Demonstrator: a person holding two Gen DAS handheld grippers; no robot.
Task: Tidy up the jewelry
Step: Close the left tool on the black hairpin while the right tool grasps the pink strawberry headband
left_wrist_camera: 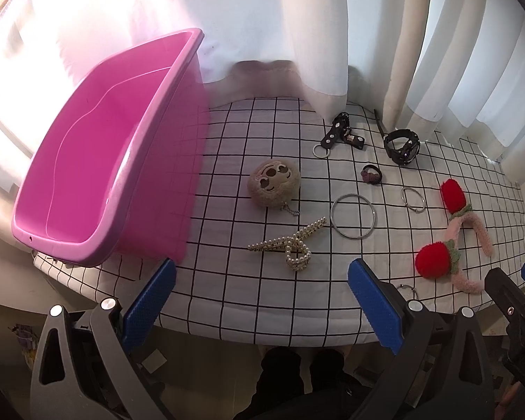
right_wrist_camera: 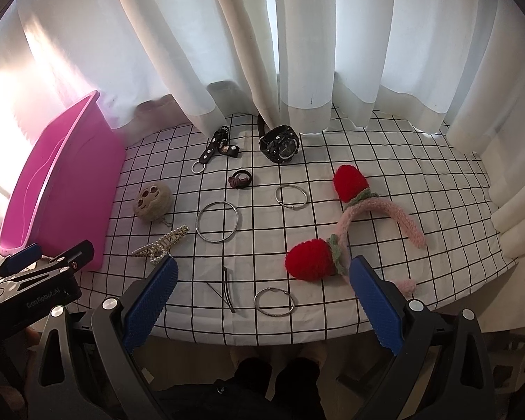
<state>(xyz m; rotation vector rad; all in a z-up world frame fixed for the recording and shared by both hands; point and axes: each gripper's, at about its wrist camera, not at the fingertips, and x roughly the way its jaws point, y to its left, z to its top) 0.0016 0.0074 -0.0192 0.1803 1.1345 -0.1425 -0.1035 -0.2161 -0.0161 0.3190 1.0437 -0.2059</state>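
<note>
We hold both grippers, left gripper (left_wrist_camera: 260,280) and right gripper (right_wrist_camera: 262,278), at the desk's (right_wrist_camera: 420,161) near edge, fingers spread and empty. The pink bin (left_wrist_camera: 87,161) fills the left edge; jewelry lies scattered mid-desk, with bare cloth along the right edge. Only the right view shows the hairpin (right_wrist_camera: 228,288) and small ring (right_wrist_camera: 274,301) near the front edge.

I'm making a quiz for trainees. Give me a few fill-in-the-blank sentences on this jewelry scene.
1. The tub beside the jewelry is coloured ____.
2. The headband carries two red ____.
3. Both the left gripper and the right gripper are ____.
4. The black watch lies near the ____.

Missing words: pink; strawberries; open; curtain
</note>
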